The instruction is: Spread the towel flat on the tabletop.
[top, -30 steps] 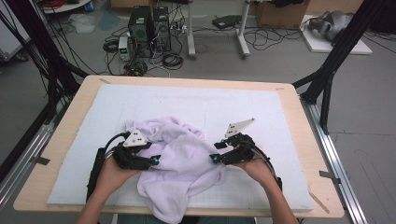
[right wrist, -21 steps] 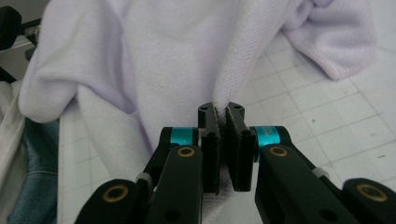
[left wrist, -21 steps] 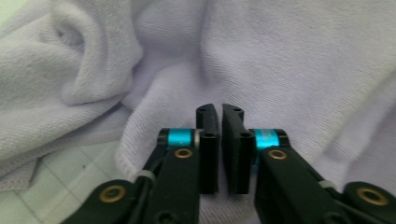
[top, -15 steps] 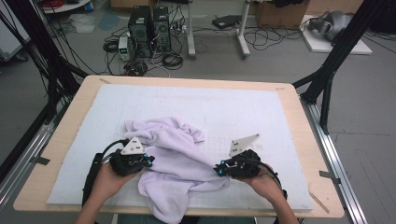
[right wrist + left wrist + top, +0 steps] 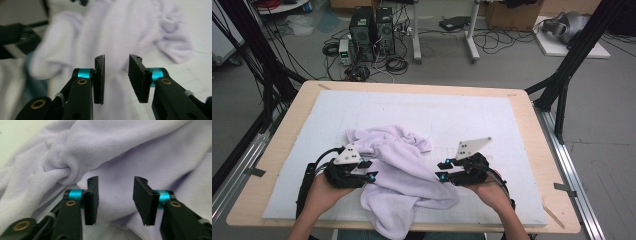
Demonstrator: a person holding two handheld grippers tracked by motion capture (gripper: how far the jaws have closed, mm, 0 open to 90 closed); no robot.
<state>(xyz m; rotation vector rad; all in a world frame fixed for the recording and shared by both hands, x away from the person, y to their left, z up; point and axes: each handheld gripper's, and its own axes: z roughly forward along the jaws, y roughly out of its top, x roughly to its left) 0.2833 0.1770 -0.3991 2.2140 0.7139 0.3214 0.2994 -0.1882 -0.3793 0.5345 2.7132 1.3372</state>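
Note:
A crumpled lavender cloth (image 5: 399, 170) lies on the white mat (image 5: 437, 115), and its near end hangs over the table's front edge. My left gripper (image 5: 368, 171) sits at the cloth's left edge. In the left gripper view its jaws (image 5: 115, 192) have just been opening and stand apart, with the cloth's folds (image 5: 120, 150) under and beyond them and nothing pinched. My right gripper (image 5: 442, 170) is just off the cloth's right side. Its jaws (image 5: 116, 72) have just been opening too, and the blurred cloth (image 5: 120, 27) lies ahead of the empty gap.
The wooden table (image 5: 532, 150) has bare mat behind and to the right of the cloth. Black frame struts (image 5: 562, 90) rise at both sides. Computer towers (image 5: 372, 25) and cables sit on the floor beyond the far edge.
The cloth's right part has been drawn toward the front edge and lies flatter. My right gripper came toward me with it, then lifted slightly off it. My left gripper has barely moved.

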